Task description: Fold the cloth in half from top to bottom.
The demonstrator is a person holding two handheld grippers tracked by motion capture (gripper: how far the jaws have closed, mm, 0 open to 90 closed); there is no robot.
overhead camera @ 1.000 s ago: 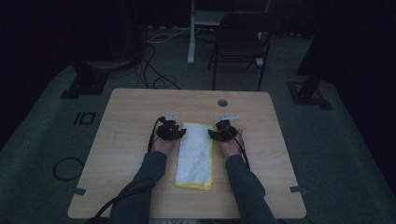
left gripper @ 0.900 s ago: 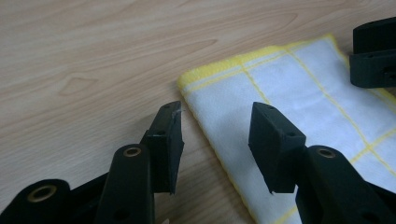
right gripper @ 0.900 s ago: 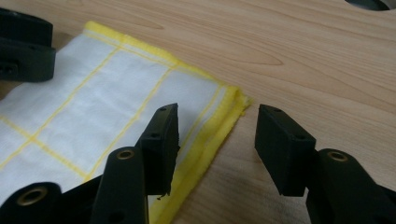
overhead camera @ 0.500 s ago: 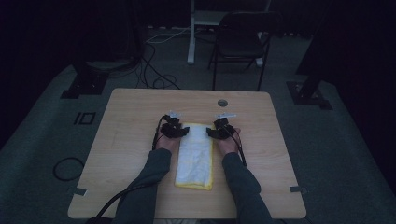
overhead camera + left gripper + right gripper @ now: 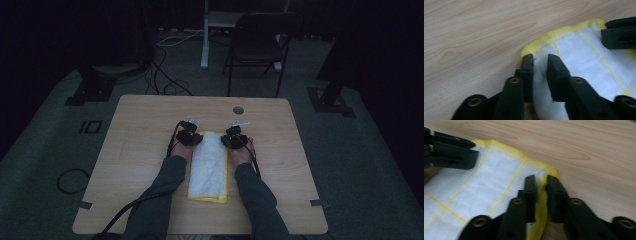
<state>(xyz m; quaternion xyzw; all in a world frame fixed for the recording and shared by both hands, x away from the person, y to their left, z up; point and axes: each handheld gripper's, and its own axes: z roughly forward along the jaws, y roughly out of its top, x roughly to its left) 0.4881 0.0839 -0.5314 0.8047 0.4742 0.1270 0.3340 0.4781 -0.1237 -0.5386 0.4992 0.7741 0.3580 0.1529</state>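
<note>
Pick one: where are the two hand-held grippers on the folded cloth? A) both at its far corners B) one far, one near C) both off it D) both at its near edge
A: the left hand-held gripper and right hand-held gripper each pinch a far corner of the cloth.

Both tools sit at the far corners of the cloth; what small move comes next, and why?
Probably lift both far corners together. The left tool and right tool have just been closing, each pinching the edge of the white, yellow-bordered cloth, which lies flat on the table.
</note>
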